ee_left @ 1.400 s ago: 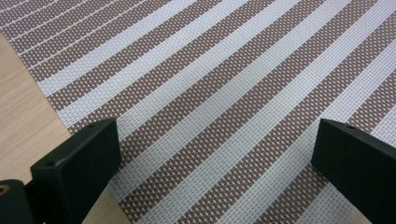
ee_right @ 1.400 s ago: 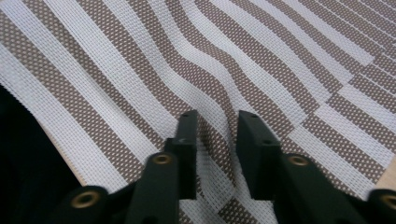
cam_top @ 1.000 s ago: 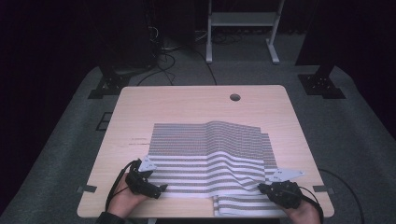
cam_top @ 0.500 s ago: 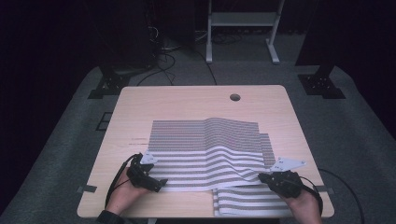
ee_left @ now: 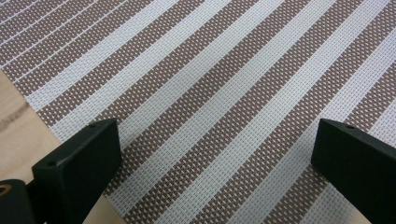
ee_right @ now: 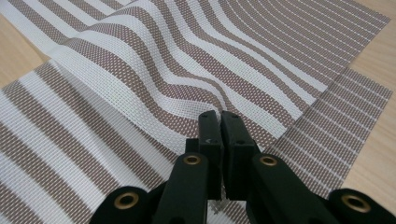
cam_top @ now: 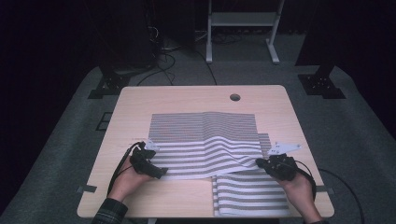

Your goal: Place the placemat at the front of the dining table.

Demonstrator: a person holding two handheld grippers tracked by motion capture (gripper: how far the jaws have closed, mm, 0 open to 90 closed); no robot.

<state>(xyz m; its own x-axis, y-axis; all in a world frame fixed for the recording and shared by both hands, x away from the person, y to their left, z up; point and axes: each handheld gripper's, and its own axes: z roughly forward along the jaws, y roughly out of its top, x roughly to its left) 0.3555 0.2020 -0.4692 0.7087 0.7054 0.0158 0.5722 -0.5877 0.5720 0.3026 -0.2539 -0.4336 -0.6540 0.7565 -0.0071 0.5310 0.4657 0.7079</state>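
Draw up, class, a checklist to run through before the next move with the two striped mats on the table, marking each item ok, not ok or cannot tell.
1. Right gripper shut on the upper mat corner: ok, jaws pinch the raised edge.
2. Left gripper gripping the mat: not ok, jaws stand wide apart over it.
3. Upper mat lying flat: not ok, it ripples up toward the right gripper.
4. Lower mat fully on the table: cannot tell, its near edge reaches the table's edge.
5. Mats aligned: not ok, the lower mat pokes out at the near right.
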